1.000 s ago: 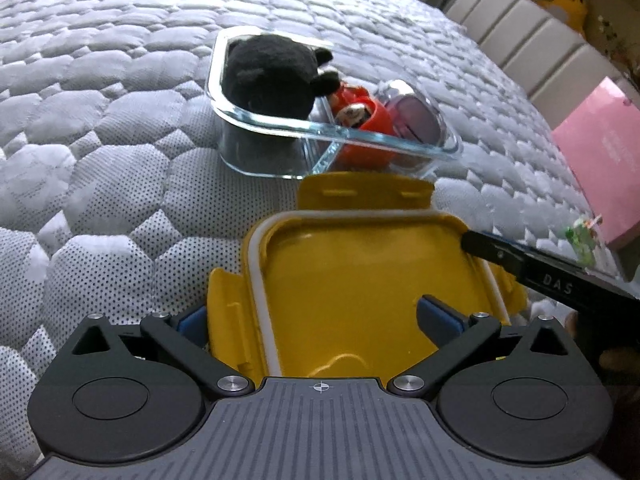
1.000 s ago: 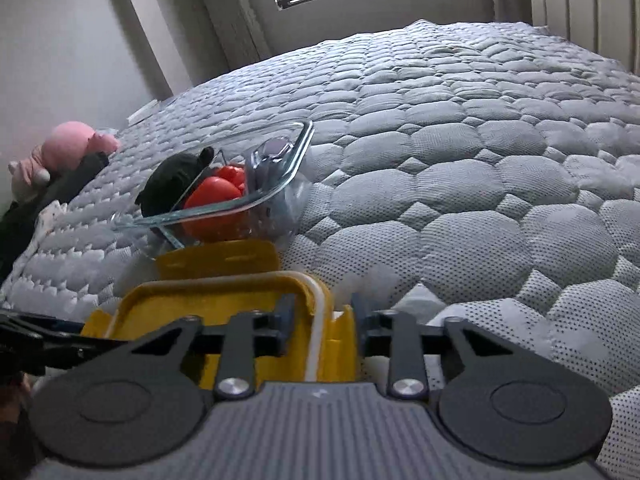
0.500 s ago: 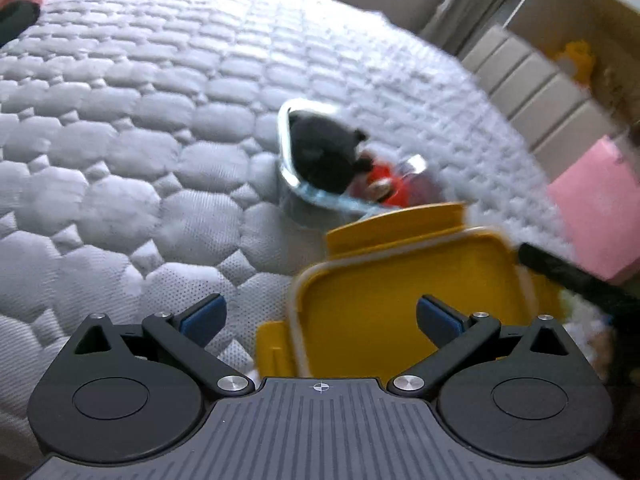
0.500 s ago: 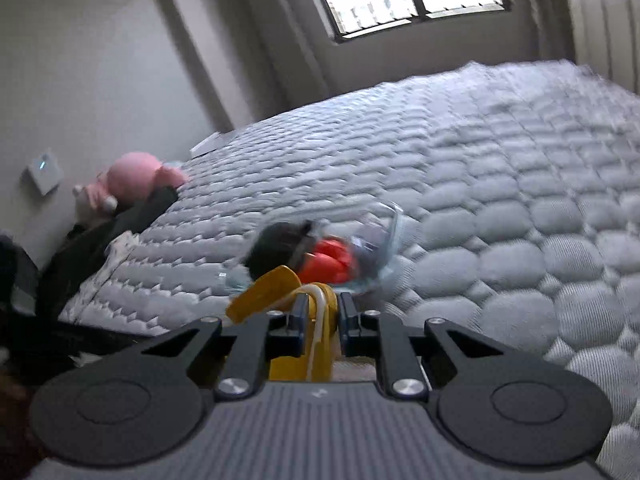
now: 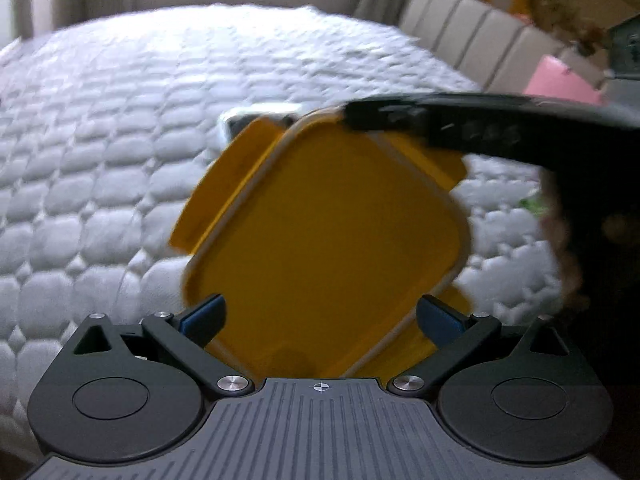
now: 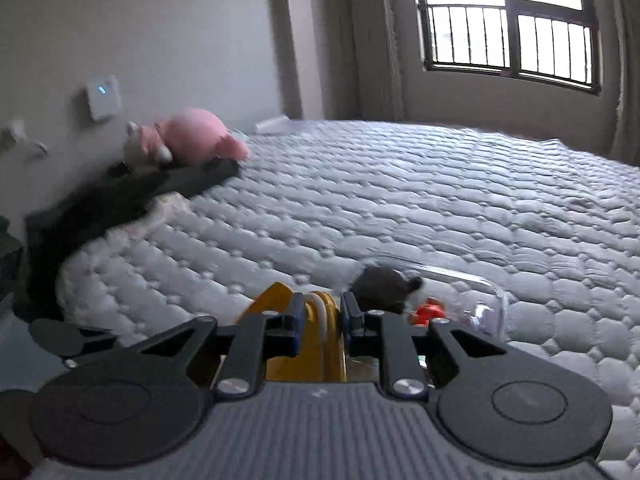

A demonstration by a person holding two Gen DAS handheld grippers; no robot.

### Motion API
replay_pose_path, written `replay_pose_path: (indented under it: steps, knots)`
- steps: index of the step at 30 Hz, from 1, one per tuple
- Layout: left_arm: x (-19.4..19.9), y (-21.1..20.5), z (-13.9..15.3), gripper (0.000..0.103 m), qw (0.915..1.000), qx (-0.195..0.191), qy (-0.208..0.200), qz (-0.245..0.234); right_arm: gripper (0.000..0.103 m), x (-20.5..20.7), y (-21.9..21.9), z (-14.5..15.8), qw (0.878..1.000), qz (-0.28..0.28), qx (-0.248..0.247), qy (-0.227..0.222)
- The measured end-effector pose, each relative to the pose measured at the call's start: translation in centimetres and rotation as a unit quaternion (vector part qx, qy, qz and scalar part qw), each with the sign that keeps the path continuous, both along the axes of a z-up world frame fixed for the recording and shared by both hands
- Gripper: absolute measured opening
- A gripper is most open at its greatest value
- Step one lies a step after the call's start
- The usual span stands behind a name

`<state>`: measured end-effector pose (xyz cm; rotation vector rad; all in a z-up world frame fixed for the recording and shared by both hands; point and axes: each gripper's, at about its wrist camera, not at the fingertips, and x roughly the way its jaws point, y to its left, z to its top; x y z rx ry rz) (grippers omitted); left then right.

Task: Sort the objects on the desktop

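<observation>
**Desk:** What does the left wrist view show?

**Photographer:** The yellow lid (image 5: 320,232) is up off the quilted bed (image 5: 100,184) and tilted, blurred by motion. The left tool (image 5: 320,316) has its blue pads set wide on either side of the lid's near corner, and I can't see either one pressing on it. The right tool (image 5: 362,118) reaches in from the right and pinches the lid's far edge. A corner of the glass container (image 5: 240,118) peeks out behind the lid.

**Desk:** And the right wrist view?

**Photographer:** The right tool's pads stand narrow, clamped edge-on over the lid's rim (image 6: 320,312). Just past them sits the glass container, holding a black plush toy (image 6: 384,286) and something red (image 6: 430,312). A pink plush pig (image 6: 192,138) lies far off by the wall.

**Desk:** Which step is this?

**Photographer:** Probably carrying the lid to the filled container. Next it must be levelled, squared over the rim and lowered.
</observation>
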<state>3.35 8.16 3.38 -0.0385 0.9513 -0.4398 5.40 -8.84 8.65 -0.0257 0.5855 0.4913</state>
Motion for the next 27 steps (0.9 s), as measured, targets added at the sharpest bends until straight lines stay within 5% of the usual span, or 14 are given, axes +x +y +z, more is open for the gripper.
replay_pose_path:
  steps: [7, 11, 14, 17, 19, 20, 24, 27]
  knots:
    - [3.3, 4.2, -2.7, 0.103, 0.9929, -0.070, 0.048, 0.083, 0.051, 1.1, -6.7, -5.8, 0.992, -0.059, 0.006, 0.113]
    - [3.9, 3.5, -3.4, 0.103, 0.9928, -0.071, 0.056, 0.078, 0.068, 1.5, -9.7, -8.6, 0.988, -0.057, 0.025, 0.140]
    - [3.6, 2.6, -4.0, 0.103, 0.9942, -0.061, 0.070, 0.054, 0.069, 2.5, -10.3, -11.0, 0.984, -0.039, 0.032, 0.171]
    - [3.0, 2.2, -4.0, 0.103, 0.9956, -0.048, 0.063, 0.051, 0.064, 3.8, -10.3, -13.5, 0.974, -0.019, 0.077, 0.212]
    - [2.8, 1.9, -3.8, 0.103, 0.9967, -0.030, 0.057, 0.050, 0.043, 3.8, -9.7, -13.4, 0.977, -0.021, 0.084, 0.196]
    - [2.8, 1.8, -3.6, 0.103, 0.9969, -0.025, 0.056, 0.048, 0.024, 3.7, -9.4, -13.4, 0.978, -0.021, 0.089, 0.188]
    - [2.9, 1.8, -2.5, 0.103, 0.9961, -0.039, 0.071, 0.036, 0.016, 4.2, -10.3, -11.9, 0.958, 0.003, 0.183, 0.219]
    - [2.7, 2.3, -1.6, 0.103, 0.9970, -0.033, 0.057, 0.040, 0.011, 3.7, -10.2, -8.5, 0.960, 0.018, 0.200, 0.195]
